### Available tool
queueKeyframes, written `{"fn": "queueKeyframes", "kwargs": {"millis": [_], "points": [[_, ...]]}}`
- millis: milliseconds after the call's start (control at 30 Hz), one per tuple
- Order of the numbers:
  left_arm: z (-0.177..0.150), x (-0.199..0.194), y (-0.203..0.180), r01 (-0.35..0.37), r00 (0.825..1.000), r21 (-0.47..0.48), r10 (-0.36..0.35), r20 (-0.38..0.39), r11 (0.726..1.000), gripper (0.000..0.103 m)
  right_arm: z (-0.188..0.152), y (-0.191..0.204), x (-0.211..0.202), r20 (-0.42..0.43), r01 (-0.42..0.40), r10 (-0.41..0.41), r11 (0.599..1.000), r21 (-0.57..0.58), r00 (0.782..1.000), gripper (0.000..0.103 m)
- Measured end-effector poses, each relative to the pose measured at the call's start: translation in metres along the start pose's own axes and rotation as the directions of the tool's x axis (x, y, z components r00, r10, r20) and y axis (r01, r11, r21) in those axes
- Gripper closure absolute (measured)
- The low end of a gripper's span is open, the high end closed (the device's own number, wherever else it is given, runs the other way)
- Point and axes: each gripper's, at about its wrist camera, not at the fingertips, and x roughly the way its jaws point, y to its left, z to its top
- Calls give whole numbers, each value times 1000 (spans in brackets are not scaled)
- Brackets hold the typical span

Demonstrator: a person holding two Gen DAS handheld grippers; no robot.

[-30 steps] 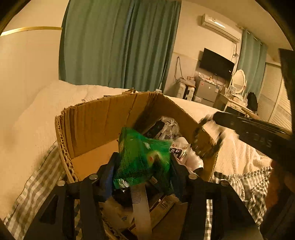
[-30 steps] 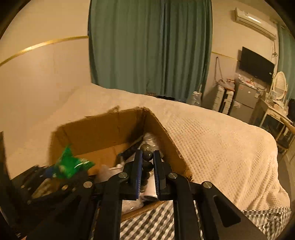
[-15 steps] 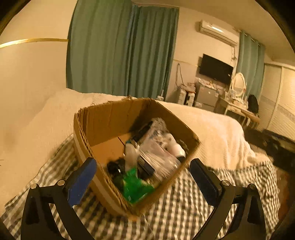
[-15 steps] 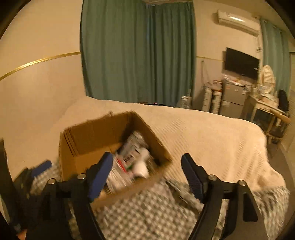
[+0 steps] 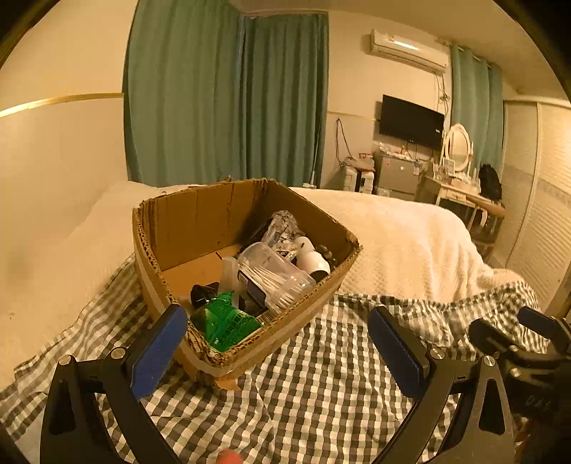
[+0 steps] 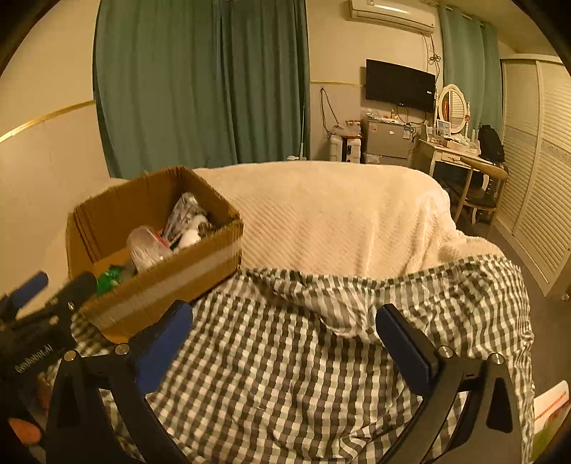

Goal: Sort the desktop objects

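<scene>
Two hand-held grippers, both spread wide, jaws just opened out, nothing between the blue pads of either. Left gripper [image 5: 277, 312] angled down over green-and-white checked cloth [image 5: 321, 392], near corner of the cardboard box [image 5: 200, 221] framed between its fingers but not touched. Right gripper [image 6: 282, 308] further to the right, over rumpled checked cloth only, box off to its left; in its view, tip of the left gripper just beside the taped front wall of the box.

Sorted items all inside the box, which sits open-topped on the cloth at the edge of a cream blanket [image 6: 339, 214]. Nearest corner: green packet [image 5: 225, 321], lying against the inner wall. Just behind it a small black object [image 5: 203, 291], kind not clear. Middle: clear plastic jar of cotton swabs [image 5: 271, 271], on its side. Behind that a white bottle [image 5: 314, 262] with a dark end, also lying down, and a crinkled silvery wrapper [image 5: 282, 225] leaning on the far right wall. Left half of the box floor bare cardboard.

Beyond the bed: teal curtains [image 6: 200, 89] drawn across the far wall. To their right a wall-mounted television [image 6: 399, 85], air conditioner [image 6: 392, 14] above, small grey fridge [image 6: 387, 139] below. Further right a dressing table with oval mirror [image 6: 451, 107], wooden chair [image 6: 481, 178], louvred wardrobe doors [image 6: 542, 178].
</scene>
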Motion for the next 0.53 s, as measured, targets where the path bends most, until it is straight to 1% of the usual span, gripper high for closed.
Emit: {"fn": "queueKeyframes", "kwargs": {"millis": [100,167,233,367,433,533], "points": [[0,2,-2,8,1000,-5,-8,-3,1000,0,-5,1,4,3,-14,14,1000,10,1000,1],[-2,5,-3,-9,1000,-1,9,-3,1000,0,-6,4,4,3,-13,13,1000,2,1000,1],[-4,11,-3,-26,999,12,26,-21,1000,0,-8,6,5,-1,-6,6,1000,-8,1000,1],[-7,15,0,-12,1000,2,12,-28,1000,0,-13,9,12,-26,-4,4,1000,-17,1000,1],[-8,15,0,-54,998,3,54,-23,999,0,-16,11,14,-36,1,-2,1000,-24,999,1],[-9,15,0,-35,999,10,35,-29,999,0,-20,13,16,-45,18,-20,999,-40,999,1]]}}
